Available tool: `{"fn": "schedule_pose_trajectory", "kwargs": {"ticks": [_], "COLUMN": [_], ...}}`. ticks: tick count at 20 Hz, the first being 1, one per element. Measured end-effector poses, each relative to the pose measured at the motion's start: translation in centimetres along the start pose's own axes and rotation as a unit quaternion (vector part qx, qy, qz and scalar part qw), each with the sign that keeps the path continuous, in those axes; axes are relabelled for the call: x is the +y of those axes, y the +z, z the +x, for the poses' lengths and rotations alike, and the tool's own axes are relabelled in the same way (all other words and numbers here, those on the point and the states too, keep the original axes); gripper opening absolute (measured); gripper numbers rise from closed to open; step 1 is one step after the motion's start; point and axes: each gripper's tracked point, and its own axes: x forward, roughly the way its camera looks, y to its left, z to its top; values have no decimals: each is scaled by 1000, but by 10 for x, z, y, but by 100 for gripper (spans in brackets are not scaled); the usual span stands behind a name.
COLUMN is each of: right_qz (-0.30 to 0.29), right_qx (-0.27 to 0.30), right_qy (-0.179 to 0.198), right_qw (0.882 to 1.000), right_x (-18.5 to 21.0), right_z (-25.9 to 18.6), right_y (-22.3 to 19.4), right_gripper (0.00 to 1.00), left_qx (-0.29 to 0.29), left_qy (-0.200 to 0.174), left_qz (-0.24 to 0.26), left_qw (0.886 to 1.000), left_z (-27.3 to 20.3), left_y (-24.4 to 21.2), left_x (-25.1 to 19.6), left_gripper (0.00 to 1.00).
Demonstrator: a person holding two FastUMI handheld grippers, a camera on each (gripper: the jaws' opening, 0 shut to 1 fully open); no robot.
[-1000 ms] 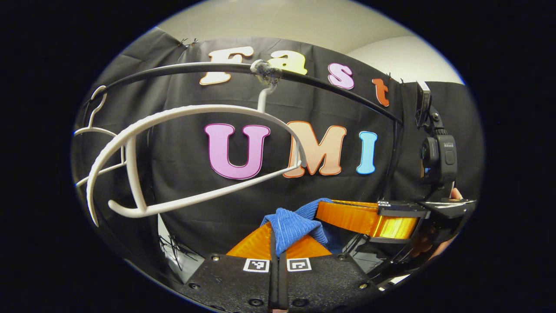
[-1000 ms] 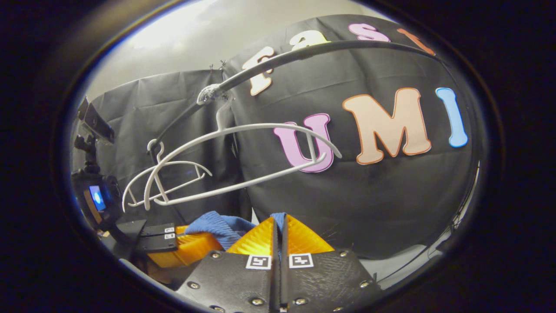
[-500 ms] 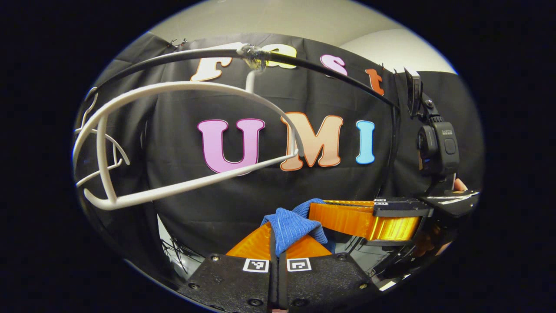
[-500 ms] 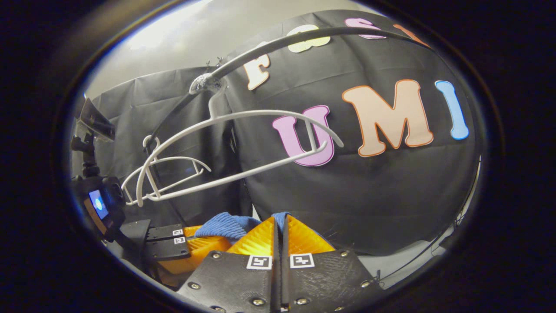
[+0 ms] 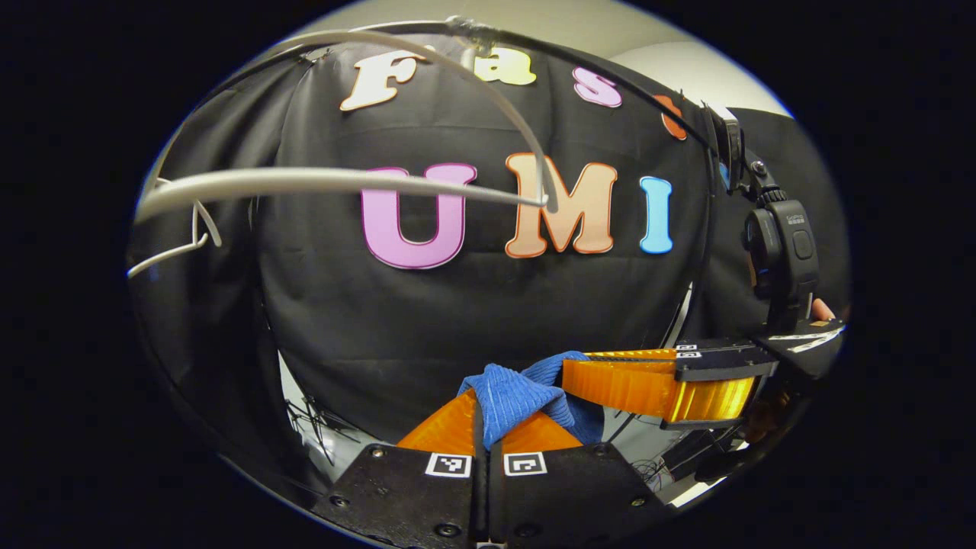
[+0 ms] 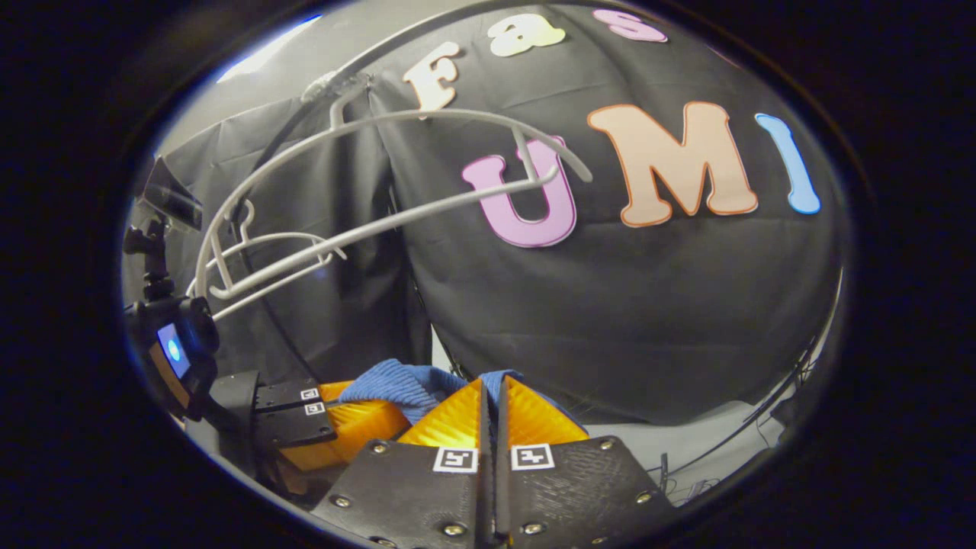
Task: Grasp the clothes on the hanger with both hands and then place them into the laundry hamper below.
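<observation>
Left claw (image 5: 488, 400) and right claw (image 6: 488, 393) both clamped on blue cloth (image 5: 518, 396) — white hanger (image 6: 366, 198) above.

My left claw (image 5: 488, 396) and right claw (image 6: 488, 393) each have ridged, wedge-shaped fingers on a black screwed plate with two small square black-and-white markers, and a black camera (image 5: 781, 248) on top.

Black rail (image 5: 610, 72) overhead; grey floor (image 6: 686, 450) below; pale wall (image 5: 686, 72) behind.
</observation>
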Motion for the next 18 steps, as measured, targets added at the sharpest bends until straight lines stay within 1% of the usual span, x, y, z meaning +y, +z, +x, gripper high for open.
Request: {"fn": "schedule_pose_trajectory", "kwargs": {"ticks": [2,4,6,7,8,11,12,14,15,16,17,18], "right_qz": [-2,-4,-4,-7,-12,-33,-35,-22,-20,-22,-27,-34], "right_qx": [18,33,54,66,77,103,104,91,85,80,79,77], "right_qy": [0,-4,-17,-21,-24,-42,-42,-28,-29,-30,-38,-50], "right_qw": [1000,999,998,998,997,993,993,995,996,996,996,995], "right_x": [-2,-4,-13,-16,-18,-28,-30,-27,-28,-28,-30,-36], "right_z": [6,12,19,22,25,26,27,26,25,23,20,18], "right_y": [-15,-30,-46,-55,-64,-86,-88,-84,-81,-78,-76,-75], "right_gripper": [2,2,2,2,2,2,3,6,7,9,19,24], "left_qx": [13,27,37,43,51,80,89,110,125,137,158,192], "left_qy": [-1,-4,-1,0,1,7,8,8,5,1,-2,-7], "left_qz": [-4,4,15,16,17,5,0,-10,-18,-29,-37,-38], "left_qw": [1000,1000,999,999,999,997,996,994,992,990,987,981], "left_z": [1,7,10,10,12,14,15,12,10,7,5,-3], "left_y": [-13,-23,-41,-48,-54,-75,-79,-90,-97,-103,-113,-121], "left_x": [5,-1,7,10,10,14,14,17,17,14,12,7], "left_gripper": [2,2,2,4,3,3,3,4,4,5,7,7]}}
